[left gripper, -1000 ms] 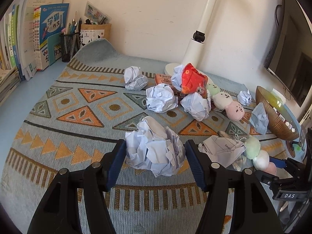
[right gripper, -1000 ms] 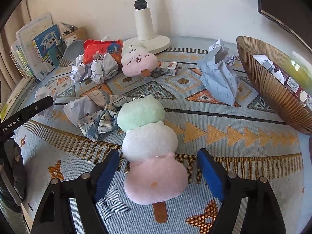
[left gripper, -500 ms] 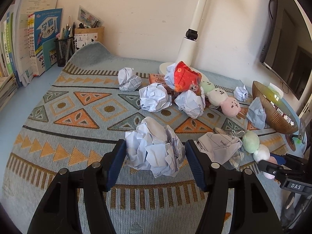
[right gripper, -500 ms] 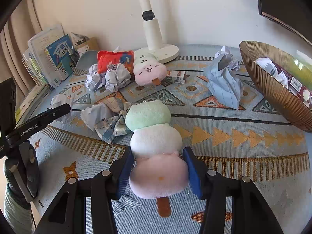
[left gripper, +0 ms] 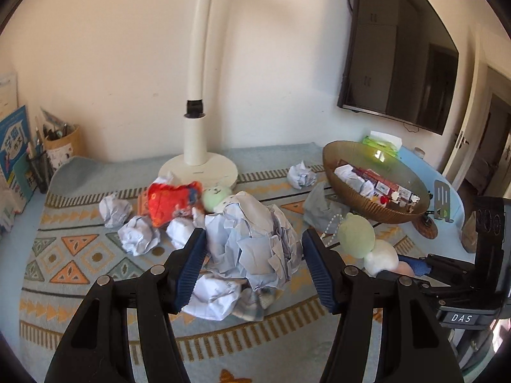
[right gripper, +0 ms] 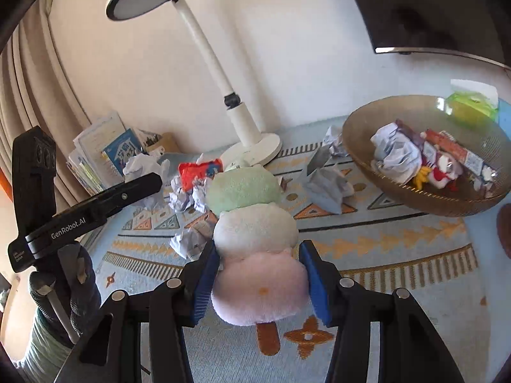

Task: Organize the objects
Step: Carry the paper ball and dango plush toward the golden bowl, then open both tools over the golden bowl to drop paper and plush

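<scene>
My left gripper (left gripper: 254, 232) is shut on a large crumpled paper ball (left gripper: 255, 249), held in the air above the patterned mat (left gripper: 80, 255). My right gripper (right gripper: 258, 247) is shut on a three-ball plush skewer (right gripper: 252, 223), green, white and pink with a brown stick; the pads press on its pink ball and it too hangs clear of the mat. In the left wrist view the plush skewer (left gripper: 357, 236) shows at the right. The brown bowl (right gripper: 415, 198), to the right, holds crumpled paper, small packets and a toy.
Several paper balls (left gripper: 137, 239), a red snack bag (left gripper: 172, 201), a second plush (left gripper: 215, 196) and a folded blue paper (right gripper: 329, 188) lie on the mat. A white lamp (left gripper: 198, 166) stands at the back, books and pen cups (left gripper: 60, 150) at the left, a screen on the wall.
The right jaws closed on the plush skewer. Both grippers rose from the mat with their loads and swung toward the bowl side.
</scene>
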Tool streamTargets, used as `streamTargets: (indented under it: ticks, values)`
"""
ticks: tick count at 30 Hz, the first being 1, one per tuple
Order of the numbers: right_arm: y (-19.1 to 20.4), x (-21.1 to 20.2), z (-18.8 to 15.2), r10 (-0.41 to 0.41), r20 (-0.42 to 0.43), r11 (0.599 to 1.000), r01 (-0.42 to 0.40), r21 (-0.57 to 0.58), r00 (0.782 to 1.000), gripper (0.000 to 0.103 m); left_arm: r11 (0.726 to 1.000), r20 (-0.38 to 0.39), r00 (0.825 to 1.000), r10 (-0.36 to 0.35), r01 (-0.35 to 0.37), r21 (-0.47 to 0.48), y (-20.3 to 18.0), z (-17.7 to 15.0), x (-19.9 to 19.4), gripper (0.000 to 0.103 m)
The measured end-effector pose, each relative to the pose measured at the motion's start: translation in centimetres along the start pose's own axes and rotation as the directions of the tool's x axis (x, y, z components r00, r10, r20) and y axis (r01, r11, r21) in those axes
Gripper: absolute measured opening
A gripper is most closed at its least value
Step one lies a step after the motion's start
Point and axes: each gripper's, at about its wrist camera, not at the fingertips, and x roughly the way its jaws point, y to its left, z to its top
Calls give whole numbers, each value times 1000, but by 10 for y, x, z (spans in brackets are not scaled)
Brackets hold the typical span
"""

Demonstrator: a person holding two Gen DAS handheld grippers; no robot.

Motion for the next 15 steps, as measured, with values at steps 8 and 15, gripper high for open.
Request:
streamTargets:
  ticks: [8, 15]
  values:
    - [-95, -61, 69, -321, 164, 933, 282, 222, 933, 51, 982, 17, 983, -180, 179, 60, -96, 71, 56, 59]
    - [-137, 4, 106, -412, 22, 898, 402, 180, 911, 56, 984, 24, 988, -153, 151, 94, -156, 95, 122, 92]
